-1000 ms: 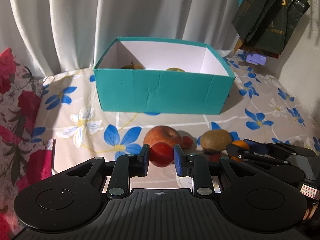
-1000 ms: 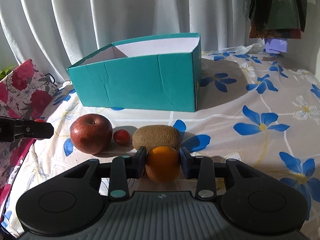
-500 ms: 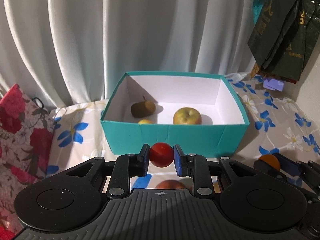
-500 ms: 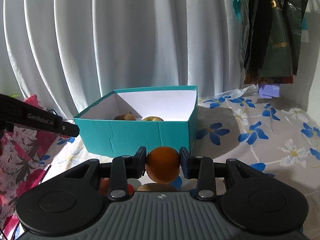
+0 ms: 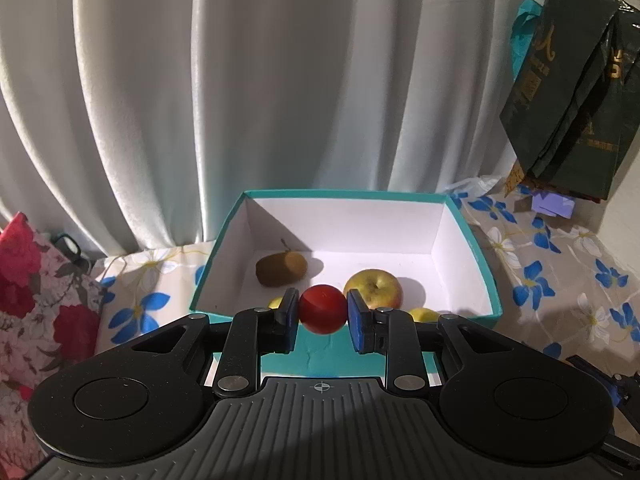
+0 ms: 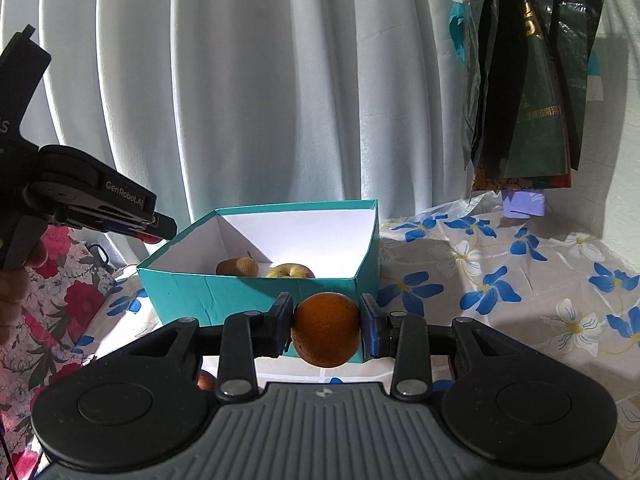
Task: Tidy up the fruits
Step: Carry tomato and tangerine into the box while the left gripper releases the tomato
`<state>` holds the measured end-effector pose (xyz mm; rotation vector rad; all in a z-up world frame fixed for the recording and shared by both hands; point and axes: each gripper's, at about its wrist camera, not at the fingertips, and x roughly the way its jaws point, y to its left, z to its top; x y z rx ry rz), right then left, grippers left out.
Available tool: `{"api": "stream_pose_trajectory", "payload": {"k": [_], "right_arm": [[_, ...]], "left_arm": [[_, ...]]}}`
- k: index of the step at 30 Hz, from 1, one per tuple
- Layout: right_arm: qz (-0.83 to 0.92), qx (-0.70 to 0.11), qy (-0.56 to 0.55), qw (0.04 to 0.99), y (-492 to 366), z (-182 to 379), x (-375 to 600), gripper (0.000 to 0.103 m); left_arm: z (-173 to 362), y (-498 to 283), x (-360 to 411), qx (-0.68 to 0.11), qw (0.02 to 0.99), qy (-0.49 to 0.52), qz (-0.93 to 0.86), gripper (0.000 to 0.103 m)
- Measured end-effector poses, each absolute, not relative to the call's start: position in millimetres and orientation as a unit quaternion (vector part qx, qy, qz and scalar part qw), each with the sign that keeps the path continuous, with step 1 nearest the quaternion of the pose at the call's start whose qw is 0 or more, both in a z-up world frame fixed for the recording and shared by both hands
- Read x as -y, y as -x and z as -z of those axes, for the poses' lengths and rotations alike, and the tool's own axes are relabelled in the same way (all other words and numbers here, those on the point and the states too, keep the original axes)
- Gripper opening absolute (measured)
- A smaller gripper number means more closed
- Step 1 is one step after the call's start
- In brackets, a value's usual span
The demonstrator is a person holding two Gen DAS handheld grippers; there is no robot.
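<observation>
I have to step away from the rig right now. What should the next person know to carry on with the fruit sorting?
Left gripper: shut on a small red fruit, held at the near rim of the teal box.
Right gripper: shut on an orange, in front of the box.
Done: a kiwi, an apple and two small yellow fruits are in the box.
Left: release both held fruits into it. A reddish fruit shows low in the right view; check for others.

The teal box point(image 5: 344, 354) is open at the top, nothing over it. On its floor a kiwi point(image 5: 281, 268) sits at 10 o'clock and a yellow apple point(image 5: 374, 289) at centre – bare floor lies at 2 o'clock. The white curtain point(image 5: 280, 80) closes off 12 o'clock.
</observation>
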<state>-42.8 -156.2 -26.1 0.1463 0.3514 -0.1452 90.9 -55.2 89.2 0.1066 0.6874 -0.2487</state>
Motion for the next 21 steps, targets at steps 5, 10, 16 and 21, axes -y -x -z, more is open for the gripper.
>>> {"api": "stream_pose_trajectory", "payload": {"k": [5,10,16,21], "right_arm": [[0.068,-0.174,-0.076,0.979,39,26,156,0.035],[0.068,-0.173,-0.077,0.980,37,24,157,0.035],[0.075,-0.169,-0.080,0.979,36,21,158,0.035],[0.078,-0.163,-0.081,0.980,38,16,157,0.035]], "left_arm": [[-86,-102,58,-0.339,0.932,-0.056,0.116,0.029],[-78,-117,58,-0.348,0.930,-0.057,0.106,0.029],[-69,-132,56,-0.359,0.927,-0.053,0.097,0.029],[-61,-146,51,-0.367,0.925,-0.047,0.088,0.029]]}}
